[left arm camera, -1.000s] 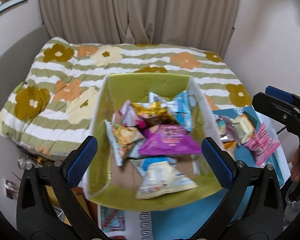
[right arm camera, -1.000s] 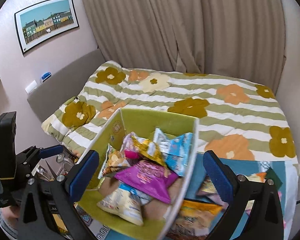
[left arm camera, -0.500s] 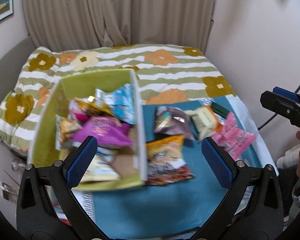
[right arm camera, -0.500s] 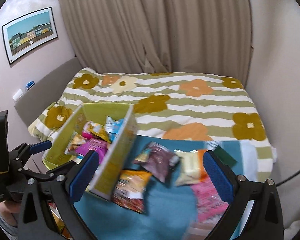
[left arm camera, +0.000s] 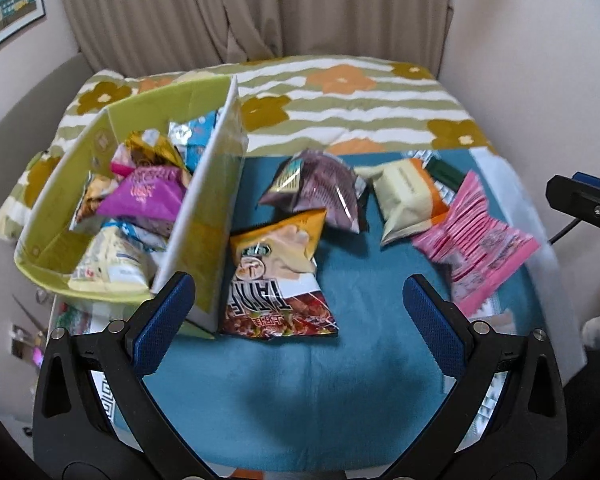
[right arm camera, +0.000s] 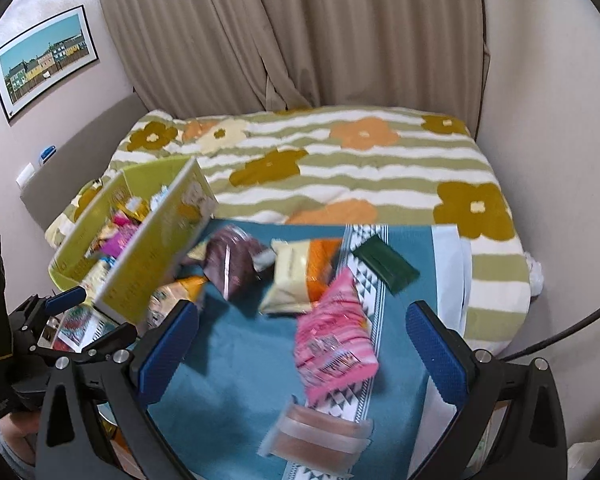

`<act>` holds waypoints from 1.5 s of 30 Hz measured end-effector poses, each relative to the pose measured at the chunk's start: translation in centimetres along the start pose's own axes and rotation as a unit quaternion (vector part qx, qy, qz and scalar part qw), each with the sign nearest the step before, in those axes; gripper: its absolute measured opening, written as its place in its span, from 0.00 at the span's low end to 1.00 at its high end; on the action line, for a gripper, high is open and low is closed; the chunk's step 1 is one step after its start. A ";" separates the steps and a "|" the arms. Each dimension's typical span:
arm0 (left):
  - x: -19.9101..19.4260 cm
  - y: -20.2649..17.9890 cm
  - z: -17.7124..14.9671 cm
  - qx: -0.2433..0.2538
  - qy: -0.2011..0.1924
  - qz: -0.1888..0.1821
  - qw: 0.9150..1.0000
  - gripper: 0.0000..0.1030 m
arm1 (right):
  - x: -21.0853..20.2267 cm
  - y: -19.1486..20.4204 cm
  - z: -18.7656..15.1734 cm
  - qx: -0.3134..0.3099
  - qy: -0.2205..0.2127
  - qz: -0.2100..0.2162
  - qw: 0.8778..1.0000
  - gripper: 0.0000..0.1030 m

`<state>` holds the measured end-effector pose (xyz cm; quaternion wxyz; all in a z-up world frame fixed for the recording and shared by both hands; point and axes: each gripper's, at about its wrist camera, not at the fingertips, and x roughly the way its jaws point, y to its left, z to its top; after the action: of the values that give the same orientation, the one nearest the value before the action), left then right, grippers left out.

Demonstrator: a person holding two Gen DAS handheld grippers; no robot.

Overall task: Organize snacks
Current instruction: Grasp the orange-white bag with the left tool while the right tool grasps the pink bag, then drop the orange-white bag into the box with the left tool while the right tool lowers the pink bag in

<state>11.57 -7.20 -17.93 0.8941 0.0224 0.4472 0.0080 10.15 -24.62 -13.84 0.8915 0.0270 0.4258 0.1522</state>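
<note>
A green box holding several snack bags stands at the left of a teal cloth. Loose on the cloth lie a yellow-and-red chip bag, a dark purple bag, a cream-and-orange bag, a pink bag and a dark green packet. My left gripper is open and empty above the cloth, near the chip bag. My right gripper is open and empty, with the pink bag between its fingers in view.
A clear packet with brown contents lies near the cloth's front edge. A flowered striped quilt covers the bed behind. Curtains and walls close in behind and to the right. The other gripper shows at each view's edge.
Both views have swung right, from over the green box to over the loose bags on the teal cloth. Both grippers stay open and empty.
</note>
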 end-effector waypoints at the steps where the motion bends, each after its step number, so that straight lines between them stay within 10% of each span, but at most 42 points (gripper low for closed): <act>1: 0.7 -0.3 -0.2 0.001 0.002 0.007 1.000 1.00 | 0.6 -0.4 -0.3 0.001 0.004 0.002 1.000 1.00; 26: 12.4 -2.7 -0.4 0.085 0.083 0.118 0.986 0.98 | 11.6 -2.2 -3.1 -0.029 0.087 0.018 0.996 1.00; 32: 12.9 -1.7 -0.4 0.087 0.097 0.125 0.984 0.65 | 12.2 -2.2 -3.1 -0.034 0.087 0.016 0.995 1.00; 42: 11.8 -1.3 -0.9 0.091 0.099 0.090 0.987 0.52 | 13.4 -2.6 -3.8 -0.027 0.094 0.011 0.995 1.00; 45: 11.3 -1.4 -1.2 0.088 0.100 0.079 0.988 0.51 | 13.5 -2.8 -4.0 -0.027 0.098 0.008 0.995 0.86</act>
<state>17.40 -8.18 -27.74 0.8359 0.1352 0.5304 0.0414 15.72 -23.68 -27.04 0.8448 -0.0090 0.5063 0.1730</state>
